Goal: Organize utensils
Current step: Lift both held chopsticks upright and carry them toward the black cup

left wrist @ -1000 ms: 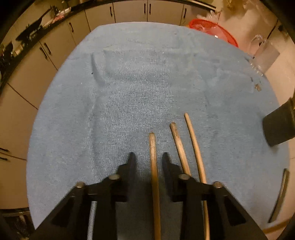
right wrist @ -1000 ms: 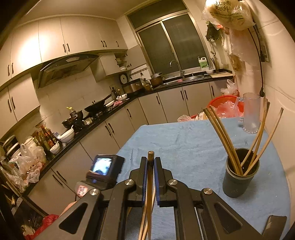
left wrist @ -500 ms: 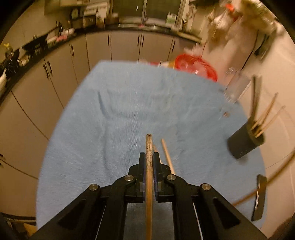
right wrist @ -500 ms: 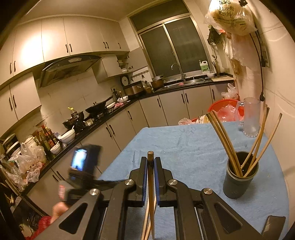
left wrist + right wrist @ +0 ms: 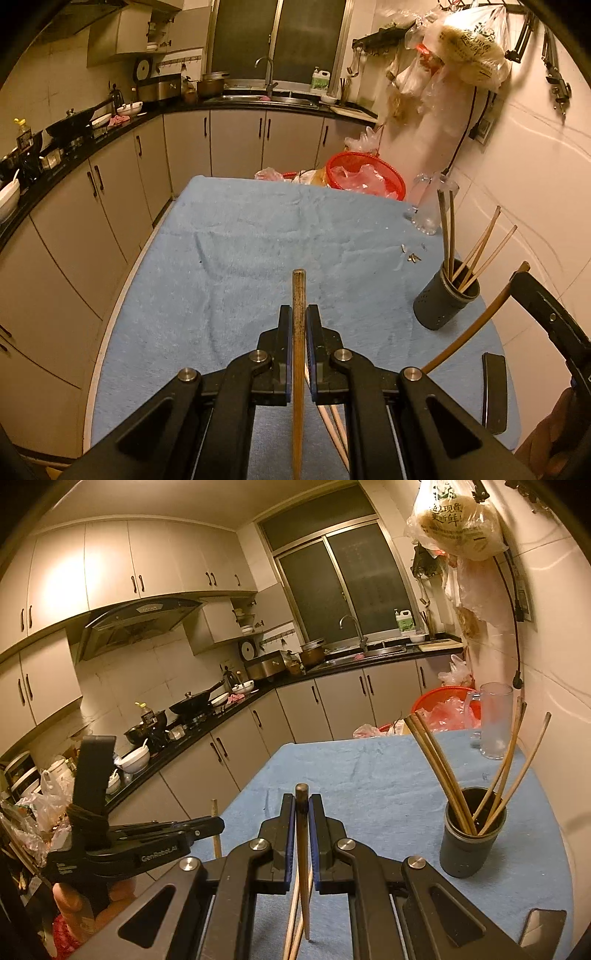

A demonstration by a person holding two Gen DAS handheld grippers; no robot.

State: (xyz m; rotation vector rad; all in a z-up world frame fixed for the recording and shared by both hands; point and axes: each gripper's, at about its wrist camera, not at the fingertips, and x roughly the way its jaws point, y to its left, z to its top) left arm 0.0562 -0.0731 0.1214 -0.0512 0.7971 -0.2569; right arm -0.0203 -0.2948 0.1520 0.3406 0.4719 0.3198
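Observation:
My left gripper is shut on a wooden chopstick, held above the blue towel; the stick's tip pokes out past the fingers. My right gripper is shut on another chopstick, which hangs down to the towel. A dark holder cup with several chopsticks stands at the right. Two more chopsticks lie on the towel under the grippers. In the right wrist view the left gripper shows at the left, in a person's hand.
A glass mug and a red basket stand at the table's far end. A dark flat object lies near the right front edge. Small bits lie on the towel. Kitchen cabinets run along the left.
The left gripper shut on a chopstick lying on the towel and lifted it, tilting up so the kitchen came into view. The right gripper stayed put with its chopstick.

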